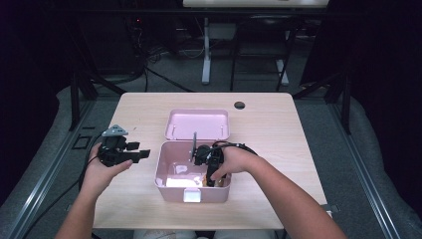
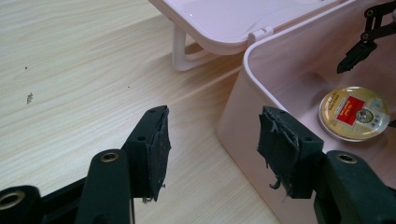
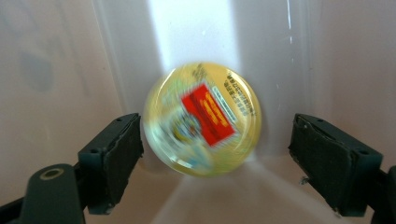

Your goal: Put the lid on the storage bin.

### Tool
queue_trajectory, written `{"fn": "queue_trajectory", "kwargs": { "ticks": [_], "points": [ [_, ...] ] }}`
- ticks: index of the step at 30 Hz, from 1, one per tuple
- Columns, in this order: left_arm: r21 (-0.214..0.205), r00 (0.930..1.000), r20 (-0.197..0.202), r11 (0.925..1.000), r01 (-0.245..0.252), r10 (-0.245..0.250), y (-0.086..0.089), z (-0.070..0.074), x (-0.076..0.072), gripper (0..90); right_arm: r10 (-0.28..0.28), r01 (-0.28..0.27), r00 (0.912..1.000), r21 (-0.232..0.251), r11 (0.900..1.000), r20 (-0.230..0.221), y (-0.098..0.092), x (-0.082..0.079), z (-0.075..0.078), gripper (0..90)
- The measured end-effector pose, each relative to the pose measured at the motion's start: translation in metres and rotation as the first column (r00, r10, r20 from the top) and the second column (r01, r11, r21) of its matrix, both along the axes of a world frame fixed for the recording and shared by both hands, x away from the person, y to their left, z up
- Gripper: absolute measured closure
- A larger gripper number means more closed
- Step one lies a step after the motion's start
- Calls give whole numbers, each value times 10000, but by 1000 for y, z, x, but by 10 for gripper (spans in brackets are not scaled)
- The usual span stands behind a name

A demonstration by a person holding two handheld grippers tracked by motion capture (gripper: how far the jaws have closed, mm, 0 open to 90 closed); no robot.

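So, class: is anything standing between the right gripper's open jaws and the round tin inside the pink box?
Nothing visible does. In its own view the right gripper has its jaws spread either side of the round tin, which lies on the floor of the pink box with no other object between.

- The left claw point(image 1: 142, 154), a black two-jaw tool with a grey three-cornered plate on top, sits at about nine o'clock in the high view, its jaws pointing toward three o'clock.
- The left hand point(image 1: 99, 172) wraps its body from below, with the forearm coming up from about seven o'clock.
- In the left gripper view its jaws stand wide apart, worn dark pads point(image 2: 159, 149) facing each other with nothing between them.
- The right claw point(image 1: 211, 180), also black, points down toward six o'clock near the middle of the high view.
- The right hand point(image 1: 236, 162) grips it from above; that forearm runs in from five o'clock.
- In the right gripper view its jaws are spread wide, clamping nothing.
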State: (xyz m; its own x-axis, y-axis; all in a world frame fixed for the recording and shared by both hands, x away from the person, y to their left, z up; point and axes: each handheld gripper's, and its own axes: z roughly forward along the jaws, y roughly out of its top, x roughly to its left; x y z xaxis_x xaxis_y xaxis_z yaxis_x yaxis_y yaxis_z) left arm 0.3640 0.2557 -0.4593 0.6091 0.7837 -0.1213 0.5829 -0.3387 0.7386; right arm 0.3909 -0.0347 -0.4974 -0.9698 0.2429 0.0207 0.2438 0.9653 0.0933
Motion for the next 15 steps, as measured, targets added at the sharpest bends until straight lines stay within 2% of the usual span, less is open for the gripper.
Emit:
{"fn": "queue_trajectory", "kwargs": {
  "ticks": [6,9,15],
  "points": [
    [-30,10000,38,10000,-13,13,-1,0,0,428,-80,76,9999,414,9991,79,-3,-3,11,182],
    [6,10000,29,10000,35,-35,-3,-1,0,428,-122,113,9997,365,9993,225,-5,-4,18,190],
    [58,9999,34,9999,113,-113,-6,0,-1,433,-554,515,9970,696,9962,546,-15,-3,38,215]
  ]
}}
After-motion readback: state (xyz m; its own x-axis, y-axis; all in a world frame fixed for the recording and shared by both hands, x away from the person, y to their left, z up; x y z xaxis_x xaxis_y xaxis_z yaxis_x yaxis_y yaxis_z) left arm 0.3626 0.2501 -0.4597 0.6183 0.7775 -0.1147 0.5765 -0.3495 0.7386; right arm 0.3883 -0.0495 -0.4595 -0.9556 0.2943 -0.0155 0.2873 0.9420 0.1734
